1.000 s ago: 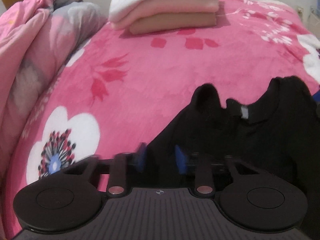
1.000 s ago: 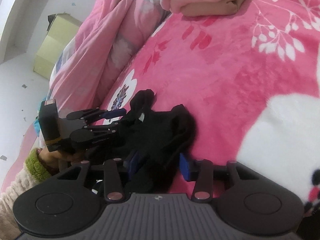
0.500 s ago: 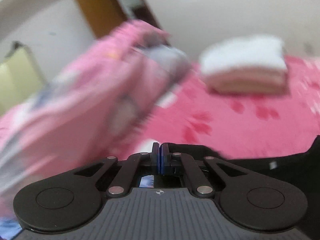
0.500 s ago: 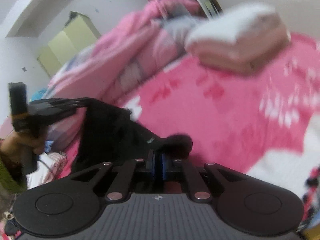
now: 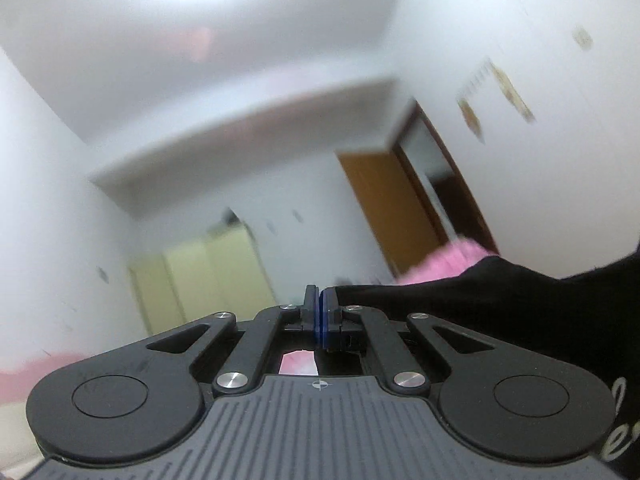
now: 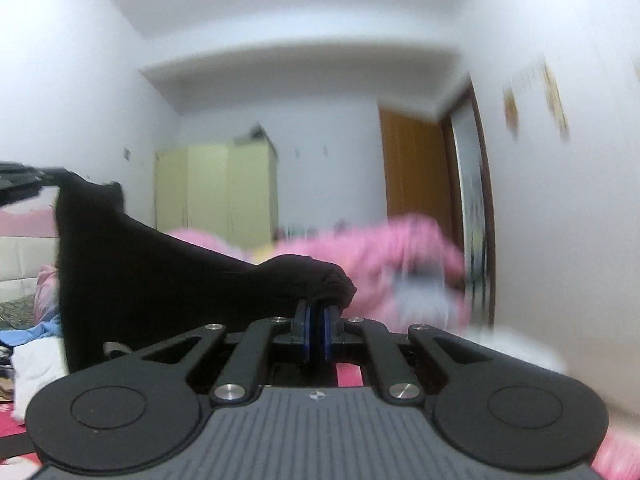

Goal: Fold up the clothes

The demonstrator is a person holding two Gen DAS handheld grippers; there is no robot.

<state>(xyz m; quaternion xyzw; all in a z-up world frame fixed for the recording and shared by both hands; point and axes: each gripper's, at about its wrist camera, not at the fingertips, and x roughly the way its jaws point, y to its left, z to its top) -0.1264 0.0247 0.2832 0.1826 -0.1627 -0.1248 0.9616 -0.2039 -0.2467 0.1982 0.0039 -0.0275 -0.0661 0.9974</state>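
The black garment [image 6: 160,264] is soft, matte knit cloth, held up in the air and stretched between the two tools, sagging in a shallow curve along its top edge. The right gripper [image 6: 316,312] is clenched on a rounded bunch of this fabric, which bulges over its blue-padded fingertips [image 6: 306,332]. In the right wrist view, the left gripper [image 6: 24,178] shows at the far left edge, pinching the other end of the cloth, which hangs below it in a broad dark sheet.

From the left wrist view, the left gripper [image 5: 320,312] has its blue pads pressed together on a thin edge of the black garment [image 5: 500,304], which runs off to the right; pale lettering shows on the cloth at the lower right corner.

Behind, all blurred: a heaped pink quilt [image 6: 380,264] on the bed, a pale yellow-green wardrobe [image 6: 216,192], an orange-brown wooden door [image 6: 416,168] and white walls. White and blue laundry [image 6: 36,356] lies low at the left, partly hidden by the hanging cloth.
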